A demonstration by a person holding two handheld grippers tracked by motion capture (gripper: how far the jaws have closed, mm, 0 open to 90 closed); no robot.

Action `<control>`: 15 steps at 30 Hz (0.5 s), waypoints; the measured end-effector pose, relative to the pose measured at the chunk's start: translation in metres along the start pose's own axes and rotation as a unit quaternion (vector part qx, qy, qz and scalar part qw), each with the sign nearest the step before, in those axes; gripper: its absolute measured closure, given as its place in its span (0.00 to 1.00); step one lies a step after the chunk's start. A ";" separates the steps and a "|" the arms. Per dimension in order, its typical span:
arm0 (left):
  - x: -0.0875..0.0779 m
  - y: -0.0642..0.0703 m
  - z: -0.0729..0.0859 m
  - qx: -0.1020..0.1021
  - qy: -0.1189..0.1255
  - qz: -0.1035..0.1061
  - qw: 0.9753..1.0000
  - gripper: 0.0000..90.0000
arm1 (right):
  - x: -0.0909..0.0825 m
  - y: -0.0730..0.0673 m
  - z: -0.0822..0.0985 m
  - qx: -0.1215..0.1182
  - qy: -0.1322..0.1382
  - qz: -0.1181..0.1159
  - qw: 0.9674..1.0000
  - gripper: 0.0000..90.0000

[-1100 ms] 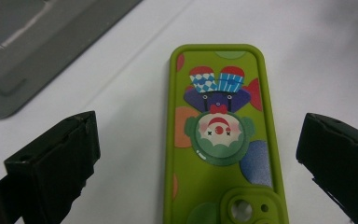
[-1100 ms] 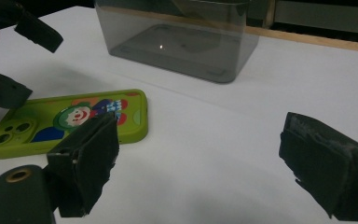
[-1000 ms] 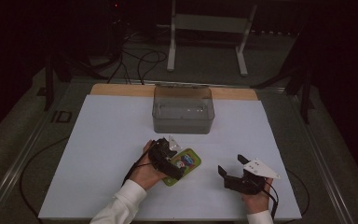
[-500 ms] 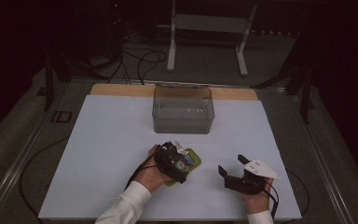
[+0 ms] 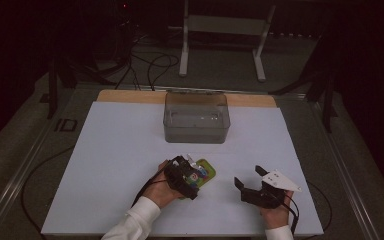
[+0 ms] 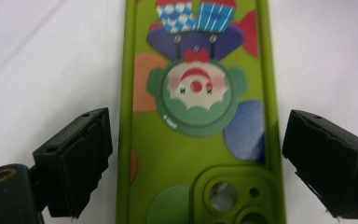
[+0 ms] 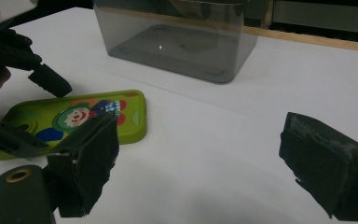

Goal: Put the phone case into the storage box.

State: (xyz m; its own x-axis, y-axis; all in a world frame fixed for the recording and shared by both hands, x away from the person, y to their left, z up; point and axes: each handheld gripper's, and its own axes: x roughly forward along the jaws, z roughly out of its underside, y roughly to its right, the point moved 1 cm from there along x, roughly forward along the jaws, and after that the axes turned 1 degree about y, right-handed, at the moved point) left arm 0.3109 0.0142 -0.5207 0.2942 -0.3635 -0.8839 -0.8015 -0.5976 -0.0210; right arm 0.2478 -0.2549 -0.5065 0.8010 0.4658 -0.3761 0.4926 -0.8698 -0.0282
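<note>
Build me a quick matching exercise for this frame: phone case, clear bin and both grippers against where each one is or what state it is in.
1. phone case
2. clear bin
3. left gripper
4. right gripper

A. far side of the table, empty
B. jaws astride the case, just been closing, gaps showing
C. jaws wide over bare table
D. lies flat, clown picture up

Pairs: 1-D, 2-A, 3-B, 4-C

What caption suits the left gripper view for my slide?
Left tool straddling a green clown-print phone case, jaws closing but not yet touching.
</note>
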 end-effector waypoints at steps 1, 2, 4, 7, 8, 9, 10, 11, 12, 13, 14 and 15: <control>0.001 0.000 0.001 0.001 -0.004 0.000 1.000 0.11 | 0.000 0.000 0.000 0.000 0.000 0.000 1.000 0.13; 0.002 0.000 0.001 0.000 -0.006 0.000 1.000 0.11 | 0.000 0.000 0.000 0.000 0.000 0.000 1.000 0.13; 0.003 -0.001 0.002 -0.005 -0.010 0.006 1.000 0.12 | 0.000 0.000 0.000 0.000 0.000 0.000 1.000 0.13; 0.003 -0.002 0.001 -0.010 -0.019 0.009 1.000 0.12 | 0.000 0.000 0.000 0.001 0.000 0.000 1.000 0.13; 0.004 -0.002 -0.001 -0.012 -0.024 0.009 1.000 0.12 | 0.000 0.000 0.000 0.000 0.000 -0.001 1.000 0.13; 0.004 -0.002 -0.002 -0.011 -0.029 0.010 0.999 0.12 | 0.001 0.000 0.000 0.000 0.000 -0.001 1.000 0.13; 0.004 -0.002 -0.003 -0.012 -0.034 0.010 0.999 0.12 | 0.001 0.000 0.000 -0.001 0.000 -0.001 1.000 0.13; 0.004 -0.002 -0.003 -0.011 -0.036 0.010 0.999 0.12 | 0.001 0.000 0.000 -0.001 -0.001 -0.001 1.000 0.13; 0.004 -0.002 -0.004 -0.010 -0.036 0.011 0.999 0.13 | 0.001 0.000 0.000 -0.001 -0.001 -0.001 1.000 0.13; 0.004 -0.002 -0.004 -0.010 -0.036 0.013 0.999 0.13 | 0.001 0.000 0.000 0.000 -0.001 -0.001 1.000 0.13; 0.004 -0.003 -0.003 -0.010 -0.035 0.013 0.999 0.15 | 0.001 0.000 0.000 0.001 -0.002 -0.001 1.000 0.13; 0.003 -0.003 -0.003 -0.010 -0.035 0.013 0.999 0.17 | 0.001 0.000 0.000 0.002 -0.001 -0.002 1.000 0.13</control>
State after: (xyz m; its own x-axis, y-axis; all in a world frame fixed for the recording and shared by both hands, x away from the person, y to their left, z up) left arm 0.3163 0.0126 -0.5218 0.2360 -0.3282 -0.9146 -0.7979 -0.6028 0.0104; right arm 0.2484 -0.2547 -0.5068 0.7981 0.4686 -0.3787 0.4941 -0.8687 -0.0336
